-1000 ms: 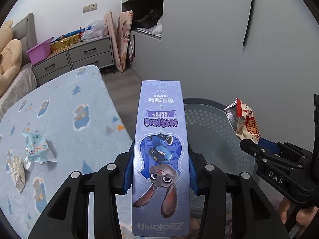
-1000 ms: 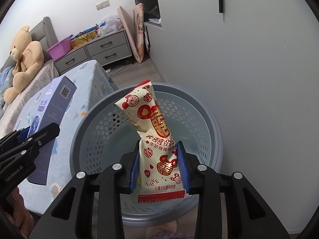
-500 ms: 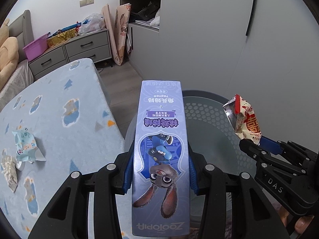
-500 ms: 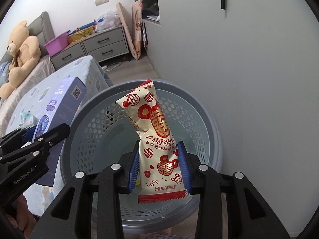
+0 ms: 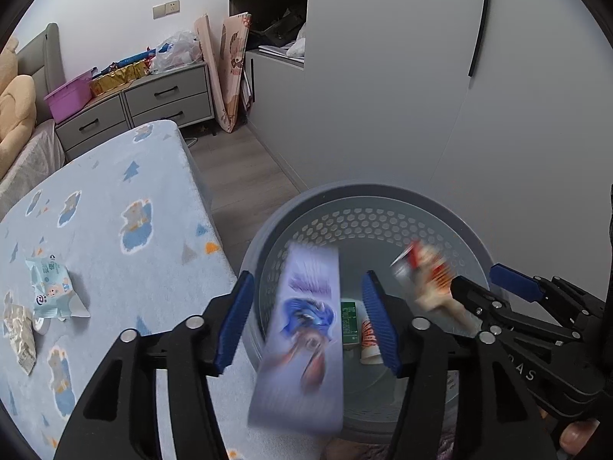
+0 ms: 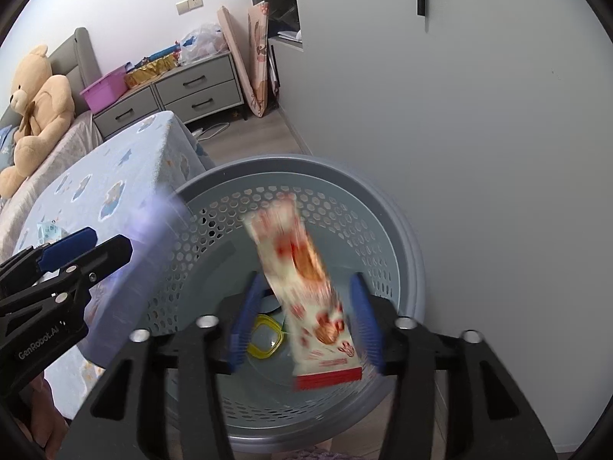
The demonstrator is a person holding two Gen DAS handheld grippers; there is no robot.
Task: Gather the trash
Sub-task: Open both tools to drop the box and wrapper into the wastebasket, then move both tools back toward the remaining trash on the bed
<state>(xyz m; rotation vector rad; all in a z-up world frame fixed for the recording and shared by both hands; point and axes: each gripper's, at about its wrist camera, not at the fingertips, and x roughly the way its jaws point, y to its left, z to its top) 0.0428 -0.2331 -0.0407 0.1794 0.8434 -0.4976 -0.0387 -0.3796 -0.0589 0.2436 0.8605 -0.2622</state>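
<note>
Both grippers hang over a grey perforated basket [image 5: 383, 199] [image 6: 406, 237]. My left gripper [image 5: 310, 322] is open; a purple cartoon box [image 5: 306, 341] falls blurred between its jaws, free of the pads. My right gripper [image 6: 302, 322] is open; a white-and-red snack packet [image 6: 310, 291] drops blurred between its jaws, and it also shows in the left wrist view [image 5: 429, 280]. In the basket lie a green box [image 5: 348, 322] and a yellow-rimmed lid [image 6: 264, 339].
A table with a blue patterned cloth [image 5: 115, 230] stands left of the basket, with a pale blue wrapper [image 5: 49, 287] and a crumpled wrapper [image 5: 19, 329] on it. A grey cabinet wall [image 6: 479, 153] is close on the right. Drawers [image 5: 153, 103] and a teddy bear [image 6: 38, 103] stand behind.
Both grippers have opened. The purple box and the snack packet, held tight before, are now loose and falling toward the basket.
</note>
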